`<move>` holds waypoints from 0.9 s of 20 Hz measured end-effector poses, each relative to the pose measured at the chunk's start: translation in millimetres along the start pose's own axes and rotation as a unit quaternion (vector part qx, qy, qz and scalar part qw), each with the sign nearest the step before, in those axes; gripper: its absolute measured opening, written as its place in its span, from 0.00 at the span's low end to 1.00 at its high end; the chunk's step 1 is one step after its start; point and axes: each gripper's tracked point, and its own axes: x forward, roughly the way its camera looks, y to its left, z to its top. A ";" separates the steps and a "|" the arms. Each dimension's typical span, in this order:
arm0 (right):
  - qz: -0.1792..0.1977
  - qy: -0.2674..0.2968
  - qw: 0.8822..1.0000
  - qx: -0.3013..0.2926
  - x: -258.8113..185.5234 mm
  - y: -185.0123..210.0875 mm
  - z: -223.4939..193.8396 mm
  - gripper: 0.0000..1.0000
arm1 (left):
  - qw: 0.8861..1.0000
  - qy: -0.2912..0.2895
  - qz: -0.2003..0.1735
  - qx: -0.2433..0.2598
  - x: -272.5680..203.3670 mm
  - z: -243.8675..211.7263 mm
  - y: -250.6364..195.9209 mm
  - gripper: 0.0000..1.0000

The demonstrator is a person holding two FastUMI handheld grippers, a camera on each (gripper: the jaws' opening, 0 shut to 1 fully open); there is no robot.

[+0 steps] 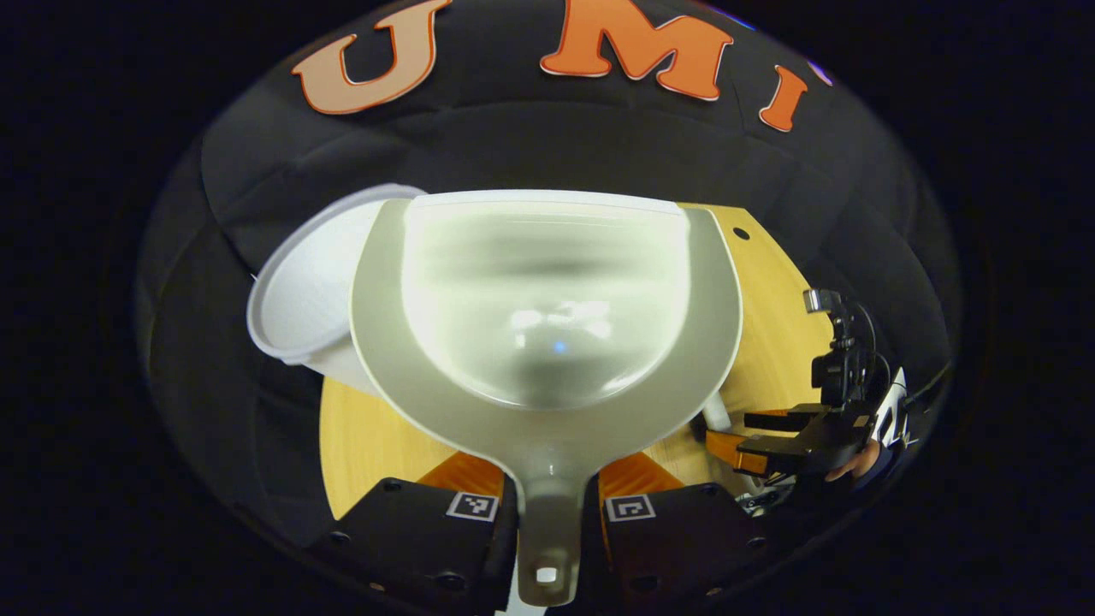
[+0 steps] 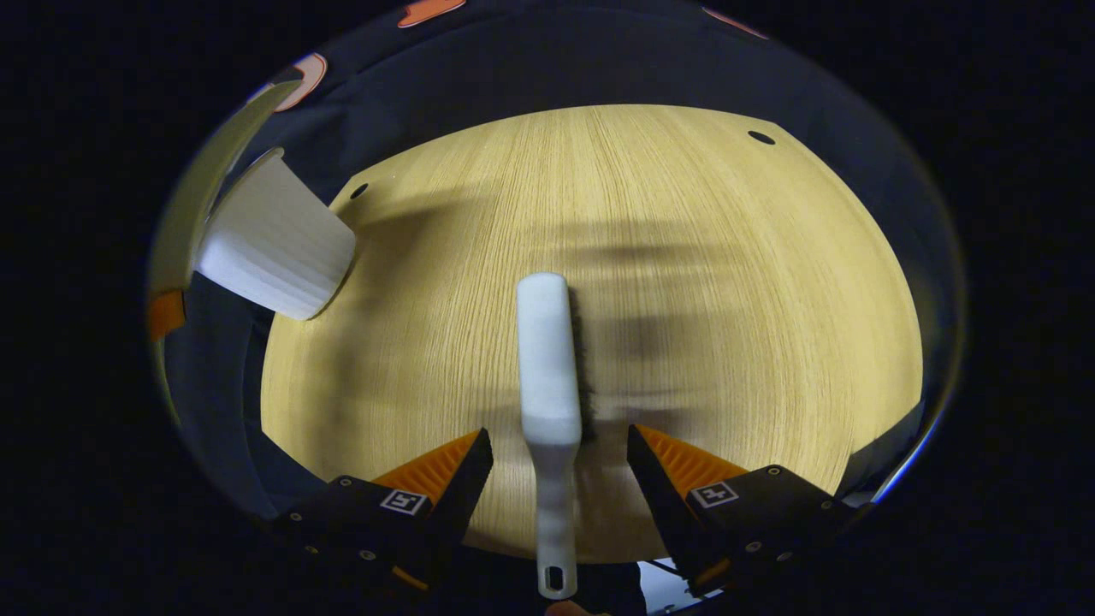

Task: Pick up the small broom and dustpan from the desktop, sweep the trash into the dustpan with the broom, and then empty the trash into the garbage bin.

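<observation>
**Dustpan gripped and raised toward the bin; broom between spread fingers**

Left gripper view: left gripper (image 1: 549, 513) closed on the dustpan (image 1: 547, 299) handle, both fingers pressed against the narrow neck from either side. Pan held up, long axis running straight ahead along the fingers, mouth at the far end. Inside of the pan looks bare, though glare and blur make small scraps hard to rule out. White bin (image 1: 299, 282) just beyond the pan's far left corner, rim partly hidden behind it, tilted in this view. Desk (image 1: 368, 436) below and to the right. Other gripper and a hand low at the right edge, well apart from the pan.

Right gripper view: right gripper (image 2: 560, 462) wide open, neither finger touching the broom (image 2: 547, 359). Broom lying between the fingers, handle toward the camera, head pointing away, bristles on its right side. Cannot tell whether resting flat on the desk (image 2: 727, 257) or just above it. Bin (image 2: 274, 248) at far left, off the desk's left edge. No trash visible on the wood.

Judgement: sweeping appears done. Emptying hinges on the bin lying ahead-left of the pan's mouth, nearer the left gripper; needs a shift left, then a tip forward.
</observation>
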 end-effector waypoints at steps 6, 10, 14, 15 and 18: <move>-0.004 -0.006 1.000 -0.008 -5.9 -6.1 -5.2 0.95 | 0.996 0.084 0.003 -0.032 54.8 -52.5 9.6 0.31; -0.007 -0.008 1.000 -0.013 -6.0 -10.3 -5.6 0.95 | 0.992 0.117 0.013 -0.050 79.7 -76.7 18.2 0.31; -0.012 -0.008 1.000 -0.016 -5.4 -11.7 -6.2 0.95 | 0.986 0.151 0.010 -0.069 91.7 -94.7 20.9 0.31; -0.013 -0.007 1.000 -0.017 -5.4 -12.2 -7.0 0.96 | 0.984 0.160 0.008 -0.075 97.2 -96.4 18.0 0.31; -0.021 -0.003 1.000 -0.021 -7.1 -14.9 -6.3 0.96 | 0.981 0.173 0.005 -0.084 105.6 -102.3 12.8 0.33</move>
